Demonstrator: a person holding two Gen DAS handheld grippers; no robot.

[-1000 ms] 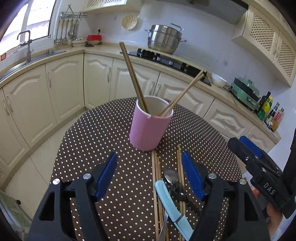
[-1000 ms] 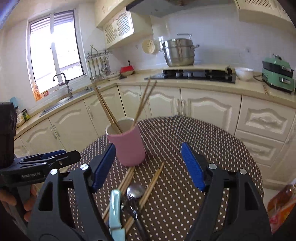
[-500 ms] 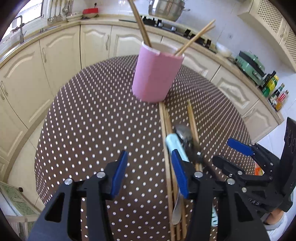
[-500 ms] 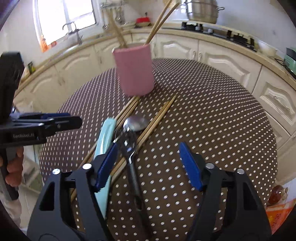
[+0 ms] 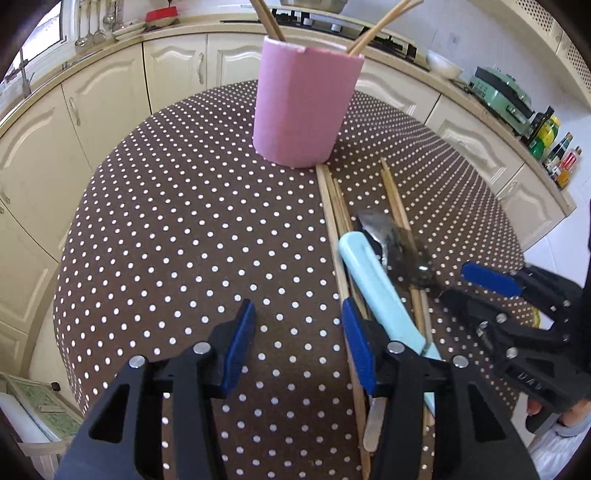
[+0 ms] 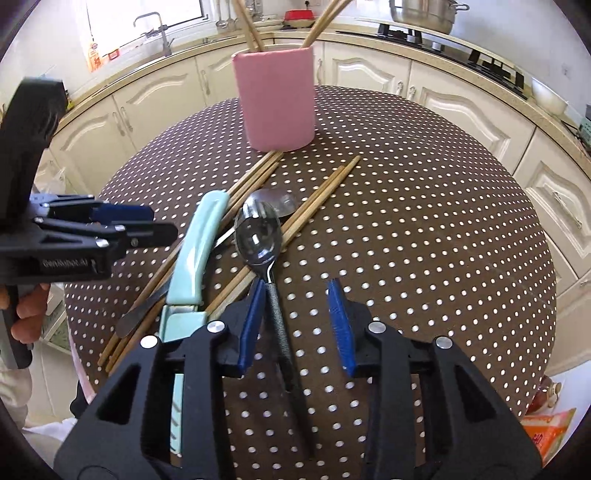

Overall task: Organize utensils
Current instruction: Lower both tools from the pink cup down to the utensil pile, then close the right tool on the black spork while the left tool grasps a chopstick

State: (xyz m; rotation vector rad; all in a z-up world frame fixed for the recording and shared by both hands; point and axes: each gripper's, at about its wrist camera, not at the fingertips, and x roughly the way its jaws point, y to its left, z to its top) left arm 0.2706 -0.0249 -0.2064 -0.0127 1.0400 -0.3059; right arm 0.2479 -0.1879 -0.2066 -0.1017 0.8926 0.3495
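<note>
A pink holder (image 5: 306,99) (image 6: 275,98) with chopsticks in it stands on the round dotted table (image 5: 177,229). In front of it lie loose wooden chopsticks (image 5: 332,229) (image 6: 317,201), a knife with a light blue handle (image 5: 380,291) (image 6: 194,254), and a metal spoon (image 6: 258,236) (image 5: 384,232) lying with a fork. My left gripper (image 5: 299,339) is open, low over the table just left of the chopsticks. My right gripper (image 6: 297,325) is open, with the spoon's dark handle (image 6: 277,317) between its fingers.
Cream kitchen cabinets and a counter curve around the table. A hob with a steel pot (image 6: 424,13) and a sink (image 6: 155,26) are at the back. Bottles (image 5: 554,147) stand at the right. An orange packet (image 6: 546,432) lies past the table edge.
Both grippers have dropped toward the table and moved in on the utensils. The right gripper now straddles the spoon handle. Both stay open.
</note>
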